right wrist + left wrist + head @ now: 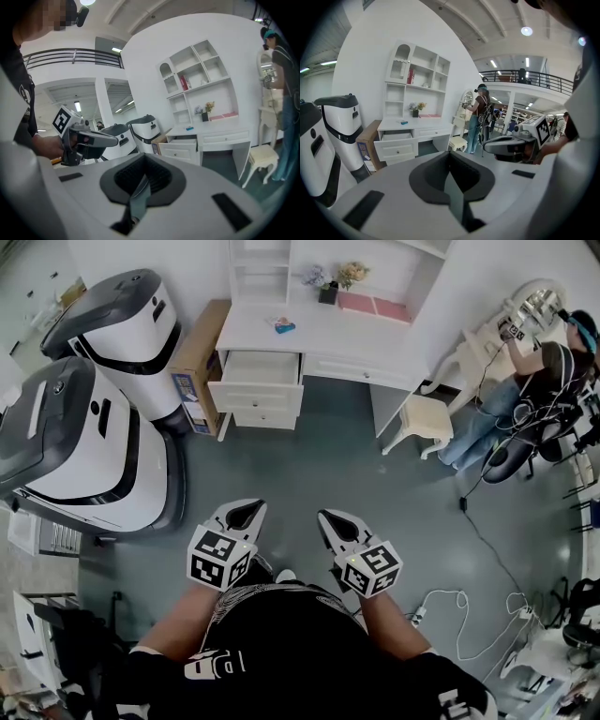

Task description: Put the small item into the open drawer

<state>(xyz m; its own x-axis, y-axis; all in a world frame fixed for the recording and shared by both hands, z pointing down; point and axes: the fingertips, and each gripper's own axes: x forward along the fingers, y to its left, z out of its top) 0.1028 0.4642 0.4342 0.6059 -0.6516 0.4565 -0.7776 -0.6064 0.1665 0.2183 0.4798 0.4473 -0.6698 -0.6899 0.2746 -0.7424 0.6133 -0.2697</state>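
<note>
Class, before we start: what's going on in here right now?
A person stands back from the white desk, holding the left gripper and right gripper out front, both with jaws together and empty. The small blue item lies on that desk, above the open drawer. Nothing has been picked up yet.

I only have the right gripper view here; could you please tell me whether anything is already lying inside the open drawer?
Observer: The head view looks down into the open drawer, and I can see nothing lying inside it.
Operator: Thank you. Is the left gripper holding anything?
Observer: No. The left gripper has its jaws together, with nothing between them.
</note>
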